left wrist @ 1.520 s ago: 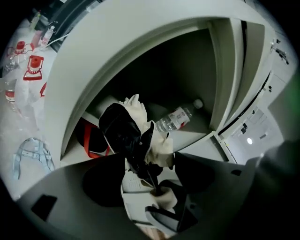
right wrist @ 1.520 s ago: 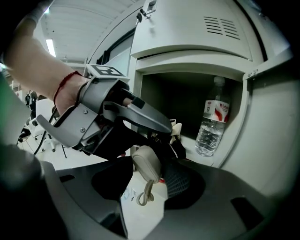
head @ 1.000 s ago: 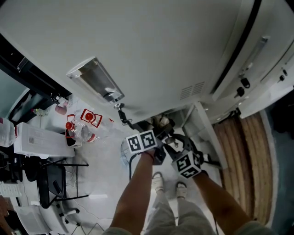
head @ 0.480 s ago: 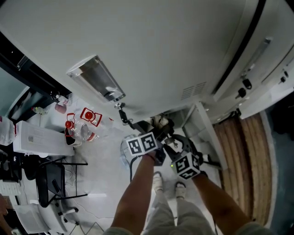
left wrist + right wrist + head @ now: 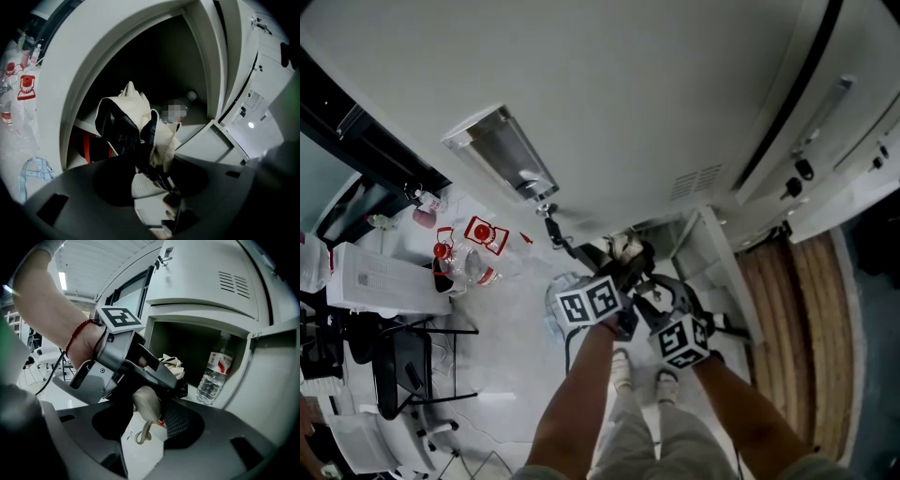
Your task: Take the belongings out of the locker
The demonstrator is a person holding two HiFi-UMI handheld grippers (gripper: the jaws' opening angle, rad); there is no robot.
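While my left gripper (image 5: 150, 159) is clamped on the cream-and-black bundle (image 5: 133, 105), that bundle sits right at the mouth of the open locker (image 5: 206, 61), above its shelf lip. My right gripper (image 5: 154, 411) looks closed on a beige strap (image 5: 146, 404) that hangs from the same bundle, just beneath the left one.

To do this well, I judge both hands should draw back together and level, so the cloth clears the frame without snagging and the dangling cord does not catch the shelf edge. A water bottle (image 5: 213, 376) stands upright deeper in, to the right, and a red-and-black item (image 5: 86, 145) lies in the space below; neither should be knocked.

Behind me the pale floor (image 5: 516, 337) carries red-capped bottles (image 5: 464, 267) and a black chair (image 5: 403, 366), so I need to choose a bare patch to set things down.
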